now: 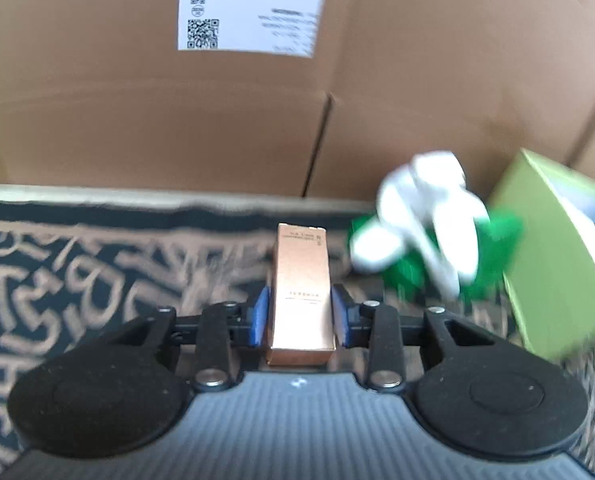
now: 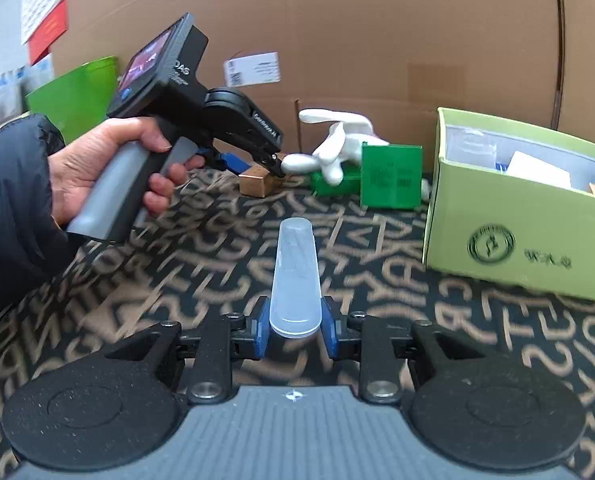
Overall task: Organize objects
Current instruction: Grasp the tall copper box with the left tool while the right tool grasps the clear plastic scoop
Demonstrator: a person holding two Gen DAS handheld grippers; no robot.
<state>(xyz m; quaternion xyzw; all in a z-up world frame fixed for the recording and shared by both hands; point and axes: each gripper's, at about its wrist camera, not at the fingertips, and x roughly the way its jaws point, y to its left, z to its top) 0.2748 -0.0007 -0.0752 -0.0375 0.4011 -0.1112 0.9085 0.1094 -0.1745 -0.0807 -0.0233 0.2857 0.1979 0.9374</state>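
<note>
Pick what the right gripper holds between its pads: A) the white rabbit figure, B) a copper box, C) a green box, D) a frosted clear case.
D: in the right wrist view the right gripper has its blue pads pressed on the frosted clear case, while the copper box sits in the left gripper.

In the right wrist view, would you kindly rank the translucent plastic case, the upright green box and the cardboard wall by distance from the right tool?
1. Translucent plastic case: gripped in the right tool.
2. Upright green box: ahead, slightly right.
3. Cardboard wall: behind everything.
</note>
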